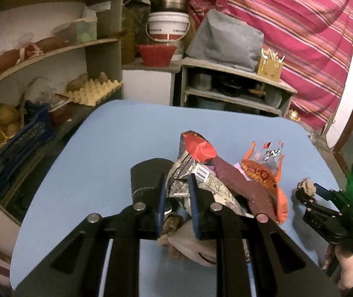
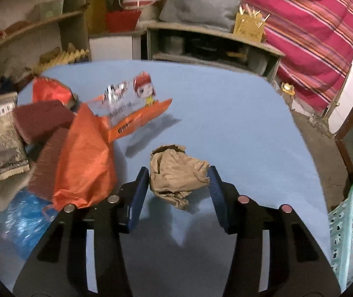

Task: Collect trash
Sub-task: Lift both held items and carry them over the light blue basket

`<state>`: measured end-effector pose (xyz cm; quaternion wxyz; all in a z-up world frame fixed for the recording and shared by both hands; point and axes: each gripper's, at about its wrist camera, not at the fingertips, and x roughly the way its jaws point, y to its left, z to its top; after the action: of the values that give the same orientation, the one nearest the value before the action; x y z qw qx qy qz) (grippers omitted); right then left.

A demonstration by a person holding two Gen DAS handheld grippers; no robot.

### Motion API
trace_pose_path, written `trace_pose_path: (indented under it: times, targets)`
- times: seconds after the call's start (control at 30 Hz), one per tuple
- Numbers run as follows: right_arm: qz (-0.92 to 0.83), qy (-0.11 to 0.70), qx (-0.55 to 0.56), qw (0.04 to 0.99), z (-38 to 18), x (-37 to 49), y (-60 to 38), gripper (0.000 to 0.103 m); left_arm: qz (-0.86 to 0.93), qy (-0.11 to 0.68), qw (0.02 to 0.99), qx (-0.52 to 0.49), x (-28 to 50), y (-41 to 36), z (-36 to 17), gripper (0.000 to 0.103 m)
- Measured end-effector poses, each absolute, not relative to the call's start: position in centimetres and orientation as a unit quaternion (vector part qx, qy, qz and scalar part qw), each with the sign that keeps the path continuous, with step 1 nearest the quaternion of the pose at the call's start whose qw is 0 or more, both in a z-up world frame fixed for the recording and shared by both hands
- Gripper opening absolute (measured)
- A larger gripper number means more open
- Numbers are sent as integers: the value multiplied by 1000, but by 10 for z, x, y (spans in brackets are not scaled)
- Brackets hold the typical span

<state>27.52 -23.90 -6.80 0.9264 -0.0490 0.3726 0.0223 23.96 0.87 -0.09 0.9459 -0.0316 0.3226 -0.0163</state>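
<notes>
The right gripper (image 2: 179, 185) has a crumpled ball of brown paper (image 2: 179, 173) between its blue pads (image 2: 137, 198), squeezed from both sides and seemingly lifted a little off the blue table (image 2: 226, 113), judging by the shadow under it. So the step in hand looks like carrying one piece of rubbish off. A pale green laundry-style basket (image 2: 352, 230) stands just off the table's near right corner, and I'd guess that is where the paper belongs: the next move calls for swinging right over the rim and letting go without snagging the paper on the pads.

The left gripper (image 1: 177, 205) is down in the heap, its fingers narrow around the edge of a printed paper wrapper (image 1: 181, 173); I cannot tell whether it truly pinches it. Around it lie a red-and-maroon packet (image 1: 226, 170), an orange snack bag (image 1: 263, 173), a dark pouch (image 1: 149, 175) and, seen from the right side, a blue plastic bag (image 2: 23, 225), all waiting to be cleared
</notes>
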Motion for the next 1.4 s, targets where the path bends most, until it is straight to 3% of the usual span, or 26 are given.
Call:
trace_pose_path:
  times: [0.37, 0.7, 1.0, 1.4]
  targets:
    - [37, 302, -48, 951, 1, 213, -267, 49, -17, 255, 966, -34, 197, -4, 66, 18]
    - [5, 299, -24, 954, 11, 168, -330, 49, -44, 243, 969, -16, 187, -48, 79, 18]
    - [-44, 291, -12, 956, 26, 129, -401, 50, -101, 233, 967, 0, 183, -125, 86, 18]
    - [-154, 300, 14, 941, 32, 75, -529, 51, -254, 243, 936, 17, 182, -289, 64, 18]
